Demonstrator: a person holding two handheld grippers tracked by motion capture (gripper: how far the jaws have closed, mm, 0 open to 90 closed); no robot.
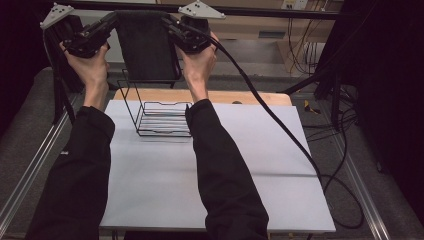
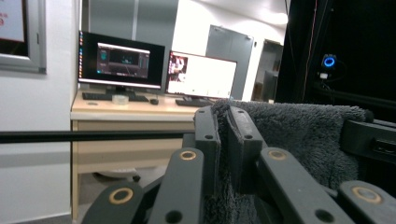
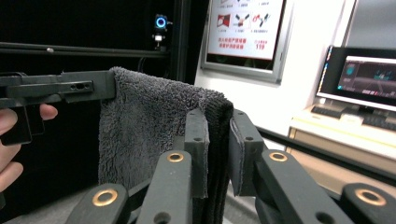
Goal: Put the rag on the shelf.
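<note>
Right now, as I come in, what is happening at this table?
A person holds a dark grey fluffy towel up in the air, stretched between two grippers. The left gripper has its jaws shut on one top corner and the right gripper has its jaws shut on the other, so the cloth hangs flat. Below it, a black wire rack stands on the white table, with nothing on it yet.

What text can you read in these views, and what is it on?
"119": red number on the wall poster.
Other lines on that poster: too blurred to read.
Two desk monitors: screen text too small to read.
Towel, wire rack, left gripper and right gripper: no text.
</note>
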